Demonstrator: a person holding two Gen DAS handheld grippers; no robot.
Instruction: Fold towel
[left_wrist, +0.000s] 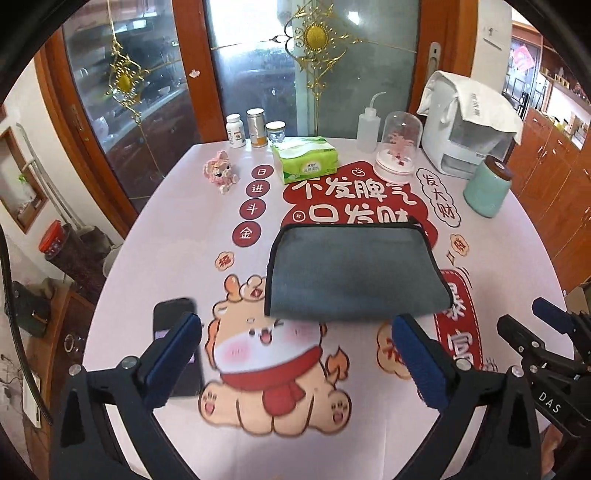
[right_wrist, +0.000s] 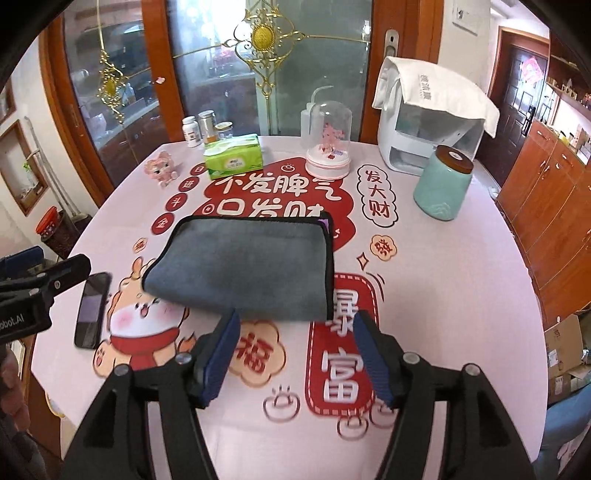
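The grey microfibre towel with black edging (left_wrist: 354, 273) lies folded on the desk (left_wrist: 369, 424), so the left gripper (left_wrist: 295, 354) and right gripper (right_wrist: 295, 354) hang near it, jaws apart, holding nothing.

Even bright indoor light, soft shadows; strong fisheye bending, dark corner vignette, slight blur.

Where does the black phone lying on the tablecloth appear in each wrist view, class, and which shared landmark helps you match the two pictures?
Left wrist view: the phone lies lower left, partly hidden behind the left tool's left finger.
Right wrist view: the phone lies at the left, in full view, left of the grey towel.
Shared landmark: the green tissue pack at the table's far side.
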